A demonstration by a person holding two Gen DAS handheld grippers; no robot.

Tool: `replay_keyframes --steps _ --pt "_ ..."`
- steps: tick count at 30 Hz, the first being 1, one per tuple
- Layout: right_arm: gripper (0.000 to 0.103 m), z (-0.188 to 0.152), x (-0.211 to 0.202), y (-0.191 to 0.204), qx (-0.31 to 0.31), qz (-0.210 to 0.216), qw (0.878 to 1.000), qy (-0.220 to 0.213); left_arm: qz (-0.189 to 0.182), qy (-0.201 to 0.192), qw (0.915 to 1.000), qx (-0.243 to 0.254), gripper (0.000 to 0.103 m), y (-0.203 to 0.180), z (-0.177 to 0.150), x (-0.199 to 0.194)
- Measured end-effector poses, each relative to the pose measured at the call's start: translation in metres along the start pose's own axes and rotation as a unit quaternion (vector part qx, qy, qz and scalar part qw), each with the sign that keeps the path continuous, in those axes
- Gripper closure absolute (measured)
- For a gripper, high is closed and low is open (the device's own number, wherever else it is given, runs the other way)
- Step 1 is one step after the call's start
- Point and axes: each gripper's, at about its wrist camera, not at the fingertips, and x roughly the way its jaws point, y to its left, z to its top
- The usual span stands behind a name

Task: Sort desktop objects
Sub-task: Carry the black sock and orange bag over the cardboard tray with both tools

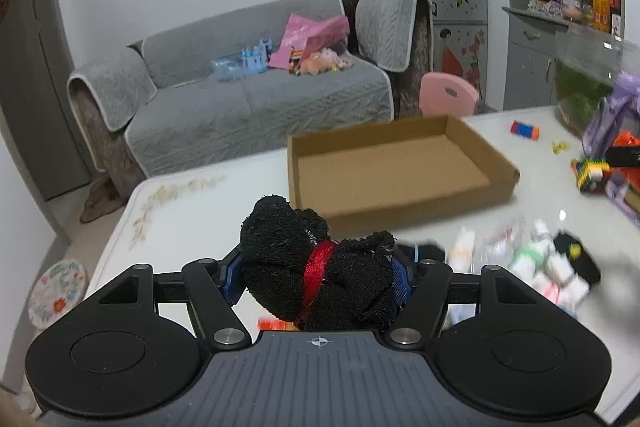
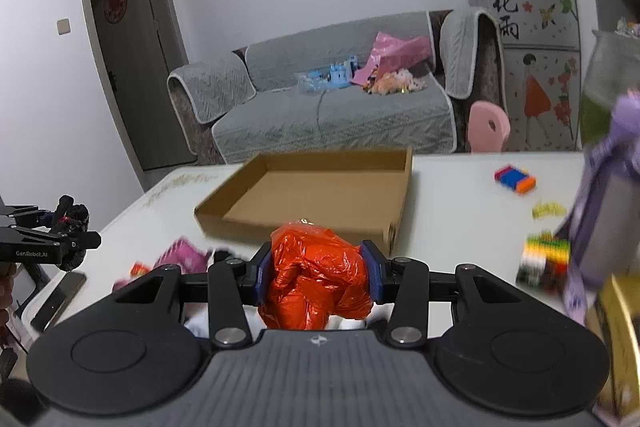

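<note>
Black sock bundle (image 1: 316, 267), red-banded, lies crosswise, clamped in the left gripper (image 1: 320, 277) above the desk (image 1: 192, 223), before the cardboard tray (image 1: 392, 167). Right view: right gripper (image 2: 316, 277) squeezes a crumpled orange bag (image 2: 316, 279), near that tray (image 2: 320, 187).

Each hand-held gripper, left (image 1: 318, 277) and right (image 2: 318, 275), was matte black with blue ribbed pads (image 2: 374, 277), silver pivot screws, round side discs and a ridged grey deck.

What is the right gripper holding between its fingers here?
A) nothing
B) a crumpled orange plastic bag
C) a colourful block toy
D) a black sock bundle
B: the right gripper is shut on the crumpled orange plastic bag, above the table and short of the cardboard box.
</note>
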Motion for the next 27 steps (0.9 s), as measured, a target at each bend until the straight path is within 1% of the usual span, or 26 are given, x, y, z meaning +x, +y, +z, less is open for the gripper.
replay_keyframes --steps 3,7,9,12,16,19,21,23,27 --pt "0.062 0.015 0.019 -0.002 -0.004 0.0 1.0 -0.001 -0.002 -0.003 1.0 -0.001 0.031 0.0 0.021 0.018" --pt "0.062 0.035 0.052 0.005 -0.02 0.004 1.0 0.005 -0.013 0.0 0.9999 -0.002 0.031 -0.005 0.051 0.055" --pt "0.062 0.042 0.072 0.007 -0.032 0.005 0.999 0.012 -0.021 0.003 0.9998 0.002 0.031 -0.009 0.061 0.078" --pt "0.062 0.05 0.106 0.007 -0.043 0.009 0.999 0.026 -0.022 0.018 0.9995 0.015 0.031 -0.018 0.072 0.121" --pt "0.062 0.056 0.147 0.004 -0.051 0.012 0.997 0.049 -0.028 0.045 0.9986 0.006 0.031 -0.019 0.078 0.175" --pt "0.062 0.055 0.171 0.002 -0.057 0.015 0.996 0.069 -0.035 0.071 0.9968 -0.008 0.031 -0.015 0.076 0.206" --pt "0.062 0.049 0.186 0.004 -0.058 0.014 0.995 0.083 -0.033 0.084 0.9959 -0.007 0.031 -0.014 0.07 0.218" --pt "0.062 0.042 0.198 0.006 -0.061 0.013 0.994 0.096 -0.026 0.089 0.9956 0.006 0.031 -0.016 0.063 0.226" --pt "0.062 0.027 0.209 0.011 -0.074 0.002 0.991 0.112 -0.018 0.108 0.9939 0.006 0.03 -0.016 0.05 0.235"
